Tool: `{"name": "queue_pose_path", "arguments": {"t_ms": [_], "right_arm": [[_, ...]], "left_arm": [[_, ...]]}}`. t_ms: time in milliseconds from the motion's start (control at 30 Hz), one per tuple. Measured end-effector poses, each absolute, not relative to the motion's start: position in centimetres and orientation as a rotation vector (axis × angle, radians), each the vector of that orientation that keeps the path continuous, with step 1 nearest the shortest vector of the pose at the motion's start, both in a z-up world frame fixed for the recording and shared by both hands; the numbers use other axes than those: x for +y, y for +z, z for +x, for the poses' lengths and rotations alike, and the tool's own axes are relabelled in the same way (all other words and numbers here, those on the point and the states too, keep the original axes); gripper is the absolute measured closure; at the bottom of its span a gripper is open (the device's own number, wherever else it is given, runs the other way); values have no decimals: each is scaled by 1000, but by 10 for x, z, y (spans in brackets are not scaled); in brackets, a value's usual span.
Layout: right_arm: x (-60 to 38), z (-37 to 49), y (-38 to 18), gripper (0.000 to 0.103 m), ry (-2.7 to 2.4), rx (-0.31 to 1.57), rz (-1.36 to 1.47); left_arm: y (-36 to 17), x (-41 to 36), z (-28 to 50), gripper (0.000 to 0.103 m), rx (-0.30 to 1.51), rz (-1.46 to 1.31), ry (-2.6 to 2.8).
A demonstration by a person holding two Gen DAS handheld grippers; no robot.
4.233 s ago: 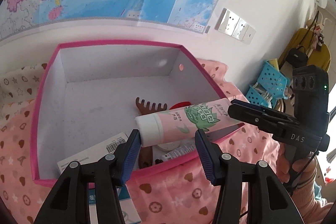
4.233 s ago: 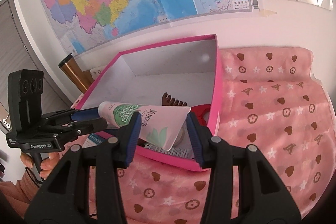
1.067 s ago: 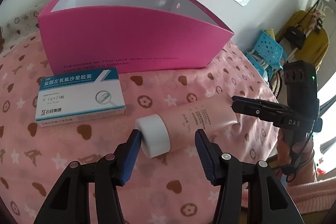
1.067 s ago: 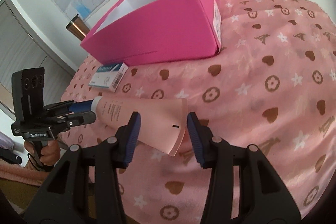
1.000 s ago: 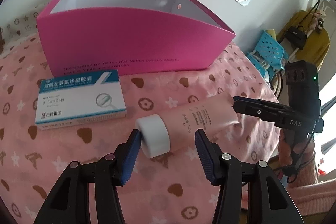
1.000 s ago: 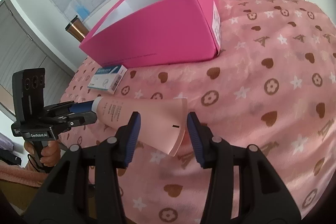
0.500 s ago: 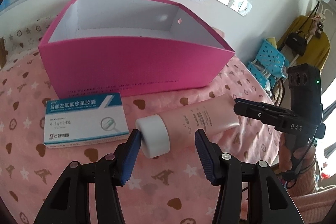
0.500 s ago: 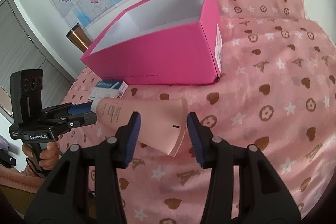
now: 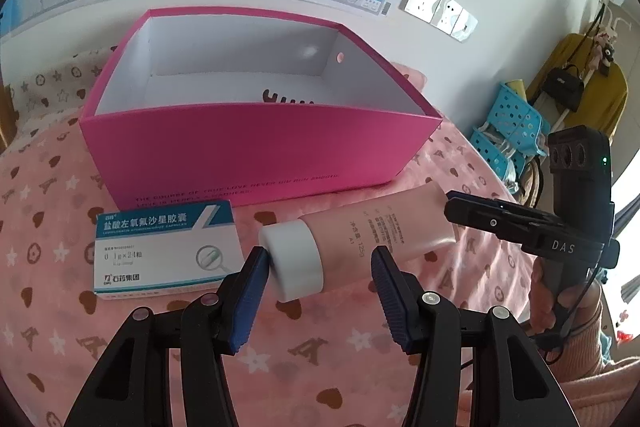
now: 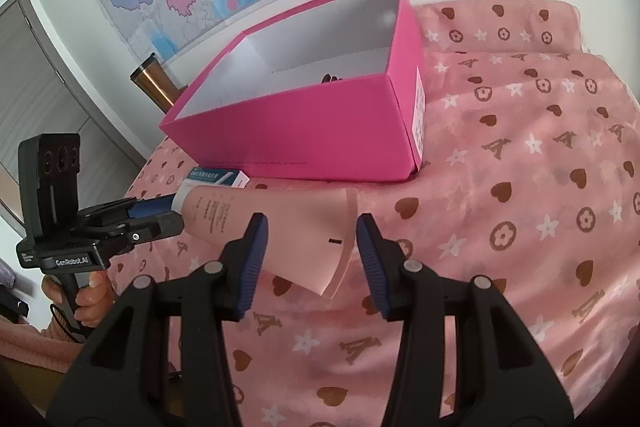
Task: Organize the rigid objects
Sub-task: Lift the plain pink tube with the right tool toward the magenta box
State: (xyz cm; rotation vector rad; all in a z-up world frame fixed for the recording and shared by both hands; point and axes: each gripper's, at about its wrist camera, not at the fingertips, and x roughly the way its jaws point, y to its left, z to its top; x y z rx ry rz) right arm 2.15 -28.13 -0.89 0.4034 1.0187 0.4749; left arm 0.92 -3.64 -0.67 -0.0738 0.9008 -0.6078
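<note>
A pale pink tube (image 9: 380,231) with a white cap (image 9: 294,259) hangs level above the pink bedspread, in front of the open pink box (image 9: 256,155). My left gripper (image 9: 318,281) straddles the cap end; its left pad touches the cap, the right pad stands apart. My right gripper (image 10: 310,255) straddles the flat crimped end of the tube (image 10: 280,227), with small gaps at both pads. Each gripper shows in the other's view. A brown comb (image 9: 286,99) lies inside the box. A white and blue medicine carton (image 9: 164,251) lies left of the cap.
The box (image 10: 304,115) stands on a bed with a pink patterned cover (image 10: 520,187). A wall map hangs behind. A bronze flask (image 10: 154,85) stands left of the box. Blue baskets (image 9: 508,131) and bags sit at the right.
Both grippers have risen with the tube between them, from low near the bedspread to a higher view into the box. The carton stays on the cover.
</note>
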Motion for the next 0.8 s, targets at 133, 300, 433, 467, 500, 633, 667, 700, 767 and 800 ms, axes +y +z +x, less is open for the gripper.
{"name": "queue_pose_path", "arguments": {"t_ms": [133,300,433,467,500,633,667,700,767,800], "right_arm": [[-283,22,-7,54,473,1013,403],[-283,21,-6,54,474,1006,403],[-284,22,-6,54,474,1003,403],[-284,22,-5,54,473,1003,403],[-284,22,-5,54,473,1002,402],[-284,22,-4,54,475,997,402],[-284,22,-3,54,476,995,401],[-284,22,-3,54,476,992,400],[-285,22,-2,54,477,987,400],[-285,22,-1,54,476,985,399]], "left_arm": [[-5,-38,10,50,895,-71,-608],[-2,-39,10,50,890,-67,-606],[-2,-40,9,50,885,-65,-606],[-2,-40,9,50,885,-65,-605],[-2,-40,9,50,885,-65,-605],[0,-40,9,50,881,-68,-605],[1,-40,9,50,879,-68,-606],[1,-40,9,50,878,-67,-605],[3,-41,9,50,873,-67,-606],[4,-41,9,50,870,-66,-606]]}}
